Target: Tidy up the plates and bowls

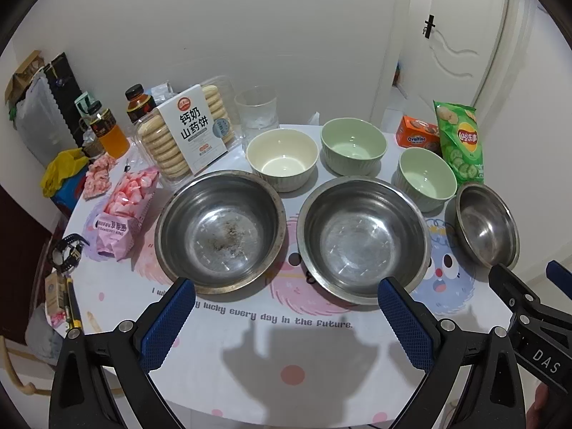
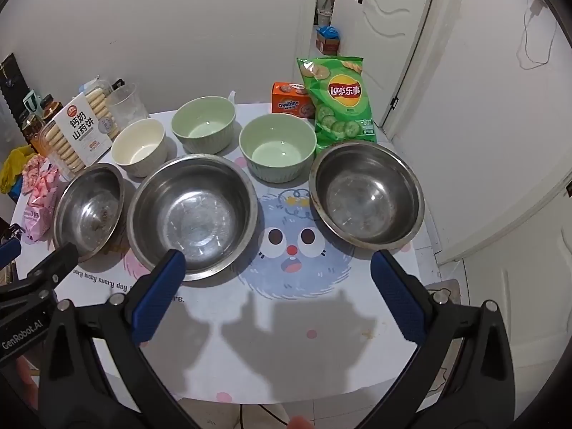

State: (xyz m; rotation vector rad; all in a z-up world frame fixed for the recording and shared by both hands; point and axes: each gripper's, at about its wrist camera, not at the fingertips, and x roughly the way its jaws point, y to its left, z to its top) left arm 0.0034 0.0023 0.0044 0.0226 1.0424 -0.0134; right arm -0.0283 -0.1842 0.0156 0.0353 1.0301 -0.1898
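Three steel bowls stand in a front row on the round table [image 1: 250, 343]: a stained one [image 1: 220, 230] at left, a second large one [image 1: 363, 237] in the middle, and a smaller one [image 1: 486, 225] at right. Behind them are a cream ceramic bowl [image 1: 282, 159] and two green ceramic bowls [image 1: 353, 144] [image 1: 427, 178]. My left gripper [image 1: 284, 293] hovers open over the near table edge, in front of the two large steel bowls and holding nothing. In the right wrist view my right gripper [image 2: 278, 261] is open and empty between the middle steel bowl [image 2: 195, 211] and the smaller steel bowl [image 2: 366, 193].
A biscuit pack [image 1: 186, 132], a glass [image 1: 257, 109], bottles [image 1: 109, 128] and a pink sweets bag [image 1: 121, 211] crowd the table's left and back. A green crisp bag [image 2: 338, 100] and an orange box [image 2: 291, 98] stand at the back right. A white door [image 2: 386, 35] lies beyond.
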